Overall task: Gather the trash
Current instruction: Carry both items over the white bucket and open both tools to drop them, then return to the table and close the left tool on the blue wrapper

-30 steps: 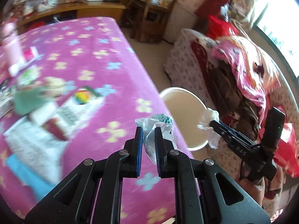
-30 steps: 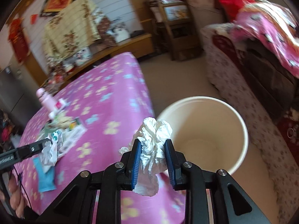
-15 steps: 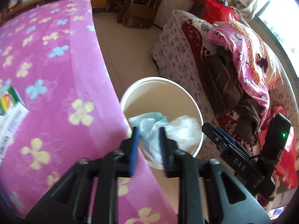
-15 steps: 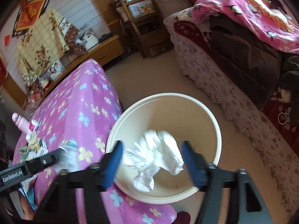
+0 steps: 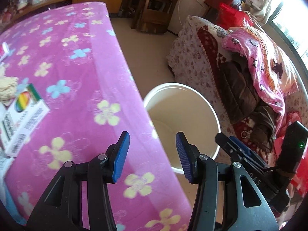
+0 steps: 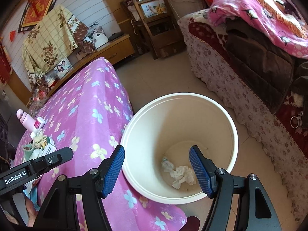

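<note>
- The step in hand seems to be the drop into the bucket (image 6: 233, 132), which stands on the floor just beside the edge of the pink flowered surface (image 5: 80, 80).
- The right gripper (image 6: 156, 168) hangs above the bucket mouth in the lower middle of the right wrist view; its jaws stand released and nothing is between them.
- The left gripper (image 5: 152, 154) shows in the lower middle of the left wrist view, over the edge of the surface and the bucket rim; its jaws are opening and nothing is between them.
- The trash is already in the bucket: a crumpled white tissue (image 6: 182, 176) lies on the bottom, and a small wrapper (image 6: 167, 163) with some green print lies touching it on its upper left side.
- I judge that this part of the task is done for these two pieces, but not the whole task.
- More things lie together at the left of the right wrist view, on the far part of the surface: a pink bottle (image 6: 28, 122), a crumpled yellowish wad (image 6: 39, 139) and a printed box (image 5: 23, 123).
- Which of them counts as trash I cannot tell for sure; the wad looks the most probable.
- The next move calls for carrying both grippers away from the bucket toward that pile, with jaws kept released, and choosing one light piece for each.
- The wad is soft, so a grip across its middle should be enough.
</note>
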Available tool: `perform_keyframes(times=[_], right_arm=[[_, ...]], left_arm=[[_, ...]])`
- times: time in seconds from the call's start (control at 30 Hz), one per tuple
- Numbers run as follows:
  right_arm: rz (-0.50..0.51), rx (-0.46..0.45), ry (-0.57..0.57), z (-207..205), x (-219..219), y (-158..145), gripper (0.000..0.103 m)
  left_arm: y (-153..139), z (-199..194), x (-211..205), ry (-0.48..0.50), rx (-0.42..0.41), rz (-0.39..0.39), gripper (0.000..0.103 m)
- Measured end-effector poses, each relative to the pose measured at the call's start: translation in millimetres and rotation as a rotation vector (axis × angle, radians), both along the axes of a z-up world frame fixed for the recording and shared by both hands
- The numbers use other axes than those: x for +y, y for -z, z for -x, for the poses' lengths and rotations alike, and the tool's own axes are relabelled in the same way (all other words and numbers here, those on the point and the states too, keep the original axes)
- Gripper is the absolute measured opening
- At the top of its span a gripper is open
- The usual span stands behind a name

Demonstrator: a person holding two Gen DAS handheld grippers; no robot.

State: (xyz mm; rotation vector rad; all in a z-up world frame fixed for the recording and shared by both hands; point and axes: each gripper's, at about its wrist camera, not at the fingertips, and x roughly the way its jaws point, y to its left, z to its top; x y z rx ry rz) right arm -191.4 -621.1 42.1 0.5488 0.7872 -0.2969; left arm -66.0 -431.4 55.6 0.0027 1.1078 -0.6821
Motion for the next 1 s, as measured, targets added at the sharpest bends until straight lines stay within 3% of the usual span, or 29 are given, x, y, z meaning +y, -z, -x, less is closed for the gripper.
perform_keyframes(times=[0.6,1.0], right_arm=[[0.101,-0.037,-0.105,-4.8,83.6,-40.6,0.068],[0.095,-0.048,-0.251,-19.6,161.8,-51.1,0.072]], left_arm=[[-31.5,19.0,92.1,-0.118,-0.156,-0.064,0.048],[-47.1,34.5,171.3,-0.19,-0.233,-0.087,0.059]])
